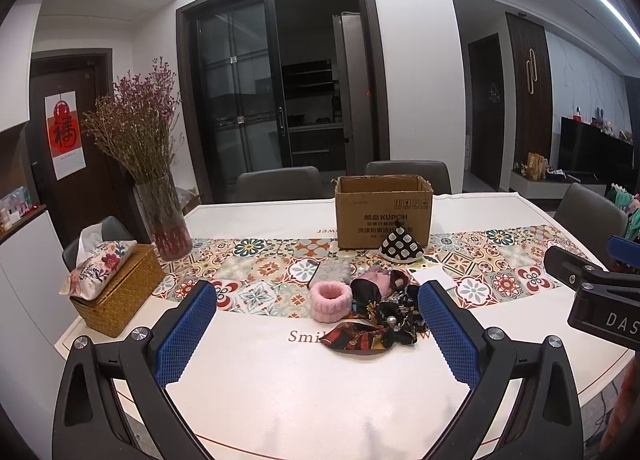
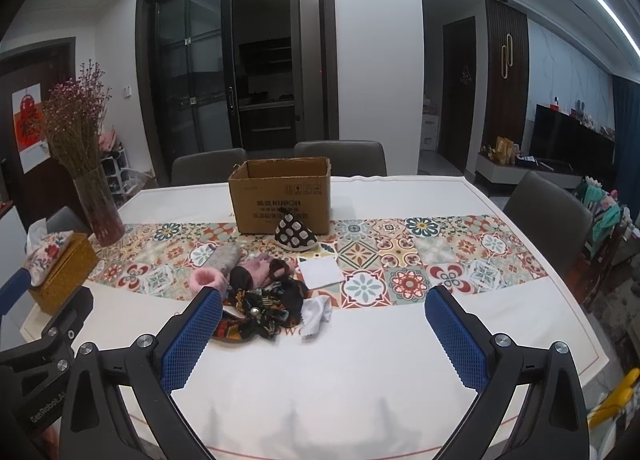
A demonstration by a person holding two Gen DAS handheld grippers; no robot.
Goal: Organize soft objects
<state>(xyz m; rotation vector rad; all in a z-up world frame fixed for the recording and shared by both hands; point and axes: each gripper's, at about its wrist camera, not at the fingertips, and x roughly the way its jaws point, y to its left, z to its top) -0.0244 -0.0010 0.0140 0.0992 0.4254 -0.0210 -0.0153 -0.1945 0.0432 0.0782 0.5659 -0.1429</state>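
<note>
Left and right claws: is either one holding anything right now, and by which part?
Nothing is held. The left claw and right claw are both wide open above the table, short of the pile of soft objects.

the cardboard box [image 1: 383,212] is showing "kupoh" beside chinese print too small to read. the tablecloth [image 1: 280,380] is showing "smil", partly hidden. the right tongs' body [image 1: 604,300] is showing "das", cut off.

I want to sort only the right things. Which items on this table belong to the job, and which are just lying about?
For the job:
pink fluffy band
dark patterned scarves
white cloth
cardboard box

Lying about:
vase of dried flowers
tissue box
</note>
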